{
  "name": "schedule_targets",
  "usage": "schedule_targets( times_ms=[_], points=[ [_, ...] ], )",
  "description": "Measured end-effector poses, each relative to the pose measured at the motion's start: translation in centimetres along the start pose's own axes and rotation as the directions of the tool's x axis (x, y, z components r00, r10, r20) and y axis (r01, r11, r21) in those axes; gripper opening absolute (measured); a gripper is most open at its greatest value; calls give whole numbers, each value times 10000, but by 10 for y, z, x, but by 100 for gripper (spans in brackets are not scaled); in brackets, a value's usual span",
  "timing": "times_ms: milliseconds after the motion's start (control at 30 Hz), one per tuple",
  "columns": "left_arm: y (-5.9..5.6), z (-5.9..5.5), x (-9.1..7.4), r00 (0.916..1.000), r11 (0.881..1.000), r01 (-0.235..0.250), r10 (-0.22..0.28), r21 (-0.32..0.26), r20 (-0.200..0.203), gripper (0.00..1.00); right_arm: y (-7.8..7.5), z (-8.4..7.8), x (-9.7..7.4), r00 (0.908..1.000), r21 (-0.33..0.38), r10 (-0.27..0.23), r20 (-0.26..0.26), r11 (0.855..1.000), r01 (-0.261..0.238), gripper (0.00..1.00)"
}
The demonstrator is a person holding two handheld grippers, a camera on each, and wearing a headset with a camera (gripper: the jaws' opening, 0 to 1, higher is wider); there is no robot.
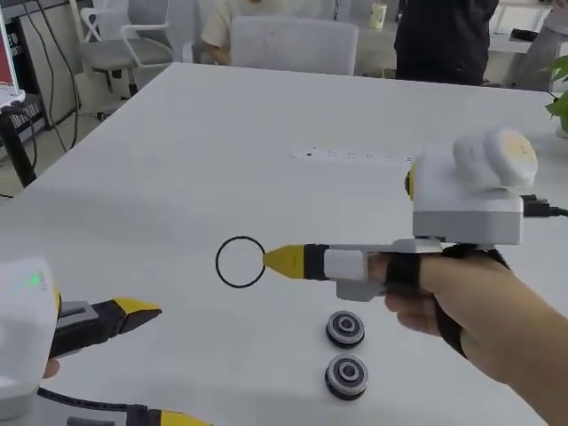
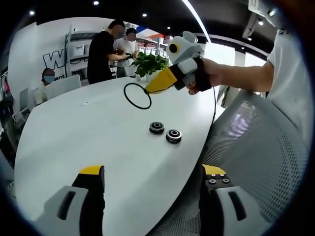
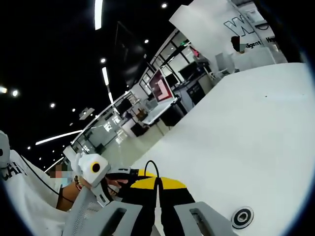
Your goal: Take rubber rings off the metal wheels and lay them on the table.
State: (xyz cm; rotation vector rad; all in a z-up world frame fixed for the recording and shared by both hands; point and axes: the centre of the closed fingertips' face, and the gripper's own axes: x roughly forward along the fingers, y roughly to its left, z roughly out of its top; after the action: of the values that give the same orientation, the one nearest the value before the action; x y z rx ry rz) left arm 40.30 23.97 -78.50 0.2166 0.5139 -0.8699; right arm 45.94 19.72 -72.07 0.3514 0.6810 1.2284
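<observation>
Right gripper (image 1: pixel 275 260) is seen clamped on a black rubber ring (image 1: pixel 240 263), which is held out over the white table (image 1: pixel 177 160). Left gripper (image 2: pixel 152 171) is spread wide, with nothing gripped. Two metal wheels (image 1: pixel 345 327) are seen on the table beside the right hand (image 1: pixel 461 302).

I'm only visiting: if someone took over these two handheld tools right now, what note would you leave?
Right gripper: fingers shut on a thin black rubber ring, held over the white table, not yet laid down.
Left gripper: open, holding nothing.
The far round metal wheel and near round metal wheel sit on the table beside the right gripper; both rims look dark, so rings seem still on.
Done: one ring free. Left: lay it down, strip the wheels.
</observation>
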Motion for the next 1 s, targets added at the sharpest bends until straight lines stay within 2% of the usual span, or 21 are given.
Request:
schedule_targets(
  times_ms=[233, 433, 567, 700, 833, 1000],
  points=[
    [1, 0, 0, 10000, 10000, -10, 10, -58, 54, 77, -13, -18, 11, 9988, 451, -93, -484, 9989, 115, 0],
    [0, -1, 1, 10000, 9999, 50, -50, -91, -50, 77, -28, -43, 16, 9947, 939, -390, -947, 9944, 479, 0],
    [0, -2, 0, 9999, 9999, 51, -52, -104, -95, 77, -36, -62, 20, 9892, 1140, -510, -1371, 9912, 669, 0],
    [0, -3, 0, 9999, 9999, 43, -45, -107, -160, 77, -45, -76, 21, 9805, 1023, -714, -1829, 9906, 912, 0],
    [1, -5, 0, 9997, 10000, -7, 5, -53, -250, 77, -50, -83, 19, 9752, 886, -876, -2033, 9903, 1074, 0],
    [1, -7, 0, 9993, 10000, -15, 13, -62, -372, 77, -56, -84, 19, 9756, 1119, -1072, -1914, 9851, 1302, 0]
  ],
)
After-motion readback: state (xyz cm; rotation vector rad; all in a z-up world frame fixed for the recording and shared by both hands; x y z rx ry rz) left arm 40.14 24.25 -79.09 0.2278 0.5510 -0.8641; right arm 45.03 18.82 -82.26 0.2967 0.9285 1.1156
